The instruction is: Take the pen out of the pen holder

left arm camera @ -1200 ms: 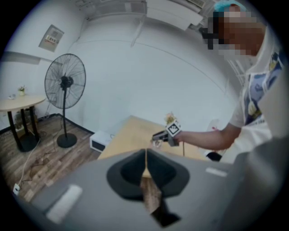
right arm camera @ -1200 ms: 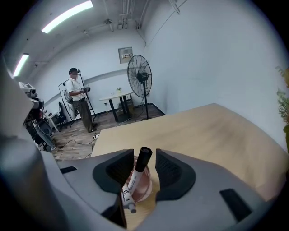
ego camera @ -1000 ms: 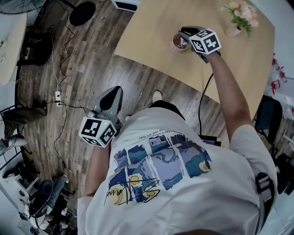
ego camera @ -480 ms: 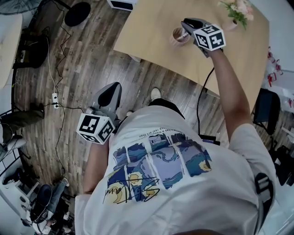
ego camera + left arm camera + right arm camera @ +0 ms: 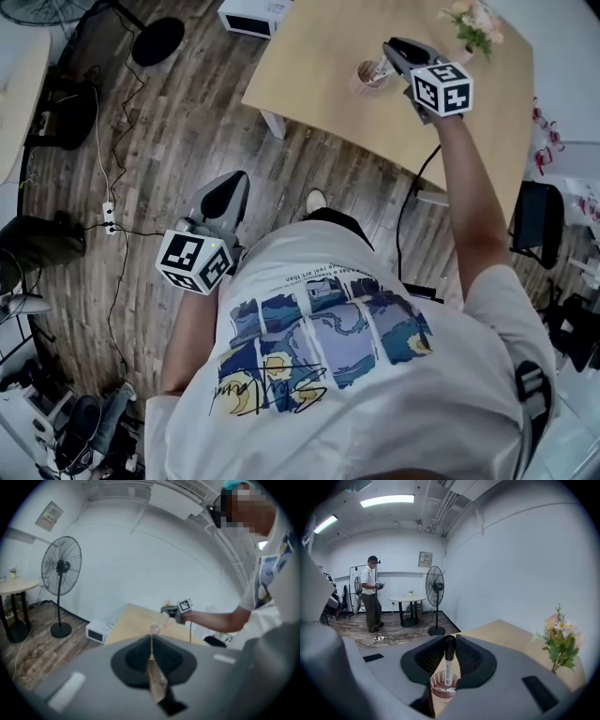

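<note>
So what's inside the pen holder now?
The pen, held by the right gripper, ends at the mouth of the pen holder; the jaws cover part of its inside.

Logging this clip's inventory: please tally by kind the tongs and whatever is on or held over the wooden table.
Tongs: 2, the left tongs and the right tongs
Pens: 1, the pen gripped in the right tongs
Pen holders: 1, the pen holder
Flower vases: 1, the flower vase
Total: 5
</note>
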{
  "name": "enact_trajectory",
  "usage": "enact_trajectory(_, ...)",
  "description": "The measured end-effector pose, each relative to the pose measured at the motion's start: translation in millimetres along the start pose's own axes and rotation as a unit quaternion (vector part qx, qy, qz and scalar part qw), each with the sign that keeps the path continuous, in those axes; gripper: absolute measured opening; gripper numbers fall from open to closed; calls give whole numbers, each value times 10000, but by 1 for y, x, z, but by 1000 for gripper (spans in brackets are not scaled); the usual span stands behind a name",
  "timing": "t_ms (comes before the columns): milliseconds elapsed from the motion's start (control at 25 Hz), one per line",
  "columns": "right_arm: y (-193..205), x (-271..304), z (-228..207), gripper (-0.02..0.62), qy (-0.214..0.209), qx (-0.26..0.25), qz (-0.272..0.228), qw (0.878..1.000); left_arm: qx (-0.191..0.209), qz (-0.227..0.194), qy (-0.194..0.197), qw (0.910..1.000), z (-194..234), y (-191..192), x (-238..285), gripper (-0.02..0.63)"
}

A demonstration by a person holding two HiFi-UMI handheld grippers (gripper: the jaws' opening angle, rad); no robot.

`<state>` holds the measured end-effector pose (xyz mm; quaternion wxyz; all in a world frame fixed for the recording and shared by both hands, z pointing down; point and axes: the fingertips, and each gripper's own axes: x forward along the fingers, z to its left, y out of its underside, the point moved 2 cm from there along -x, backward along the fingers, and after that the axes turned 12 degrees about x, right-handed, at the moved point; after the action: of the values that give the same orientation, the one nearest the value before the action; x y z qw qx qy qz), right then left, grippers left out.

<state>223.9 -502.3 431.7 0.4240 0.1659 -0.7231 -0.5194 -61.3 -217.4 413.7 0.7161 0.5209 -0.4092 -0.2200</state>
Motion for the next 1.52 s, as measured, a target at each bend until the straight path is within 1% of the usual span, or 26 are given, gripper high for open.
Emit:
enact_trajectory(280, -17, -42, 53, 67, 46, -8, -306, 9995, 55, -135, 167, 9998, -1, 9, -40, 12)
enact_trajectory(560, -19, -79, 119, 67, -15, -11, -429, 9991, 71, -257, 273, 9993, -3, 21, -79, 14)
enact_trajectory(960, 1, -126, 226, 66, -226, 46, -463, 9987, 83, -337, 433, 9985, -10, 45, -136, 12)
enact_trajectory(1120, 11, -142, 265, 66, -293, 119, -501, 9982, 220, -280, 463, 9983, -11, 60, -159, 14)
enact_trajectory(1520, 31, -179, 343, 66, -431, 215, -517, 9975, 244, -271, 620, 9974, -18, 89, -196, 12)
